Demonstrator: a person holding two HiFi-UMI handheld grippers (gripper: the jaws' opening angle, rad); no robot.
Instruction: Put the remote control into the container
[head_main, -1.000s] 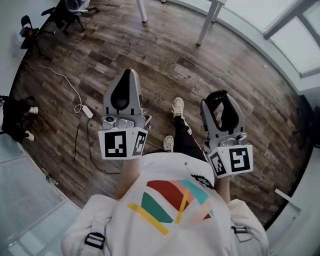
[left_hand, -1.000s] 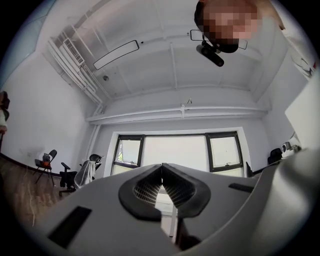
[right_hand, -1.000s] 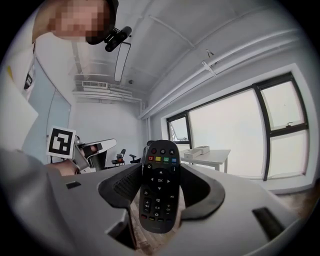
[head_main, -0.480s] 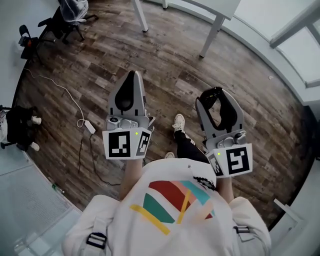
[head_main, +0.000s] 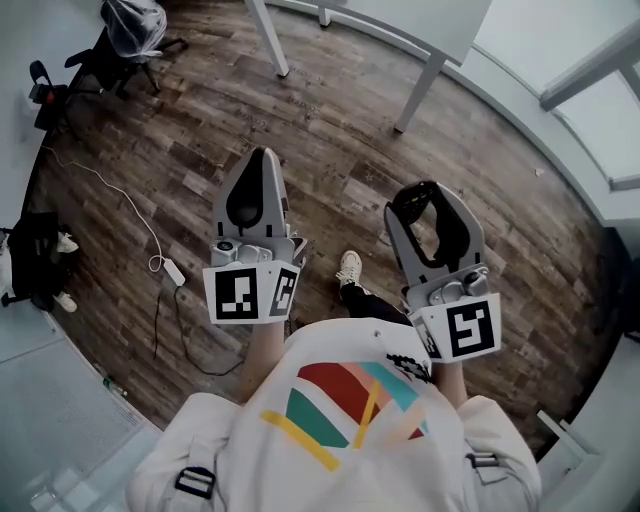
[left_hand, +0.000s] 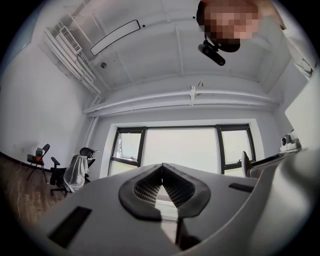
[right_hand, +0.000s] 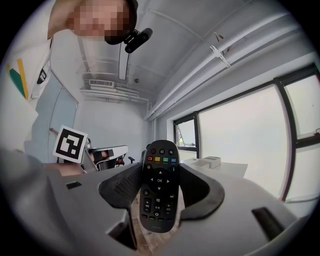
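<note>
A black remote control (right_hand: 159, 185) with coloured buttons stands upright between the pads of my right gripper (right_hand: 160, 170), which is shut on it. In the head view that right gripper (head_main: 422, 192) is held over the wooden floor at the right, its dark pads curved around the remote. My left gripper (head_main: 260, 158) is beside it at the left; its jaws meet at the tip and hold nothing. In the left gripper view the left gripper (left_hand: 161, 166) points up toward a window. No container shows in any view.
White table legs (head_main: 418, 68) stand ahead on the wooden floor. A chair with clothes (head_main: 128, 30) is at the far left, and a white cable with a plug block (head_main: 172, 270) lies on the floor. The person's shoe (head_main: 349, 268) is below the grippers.
The floor has slid downward in the head view and the table legs have come nearer. Both grippers keep their pose, the right one still shut on the remote.
</note>
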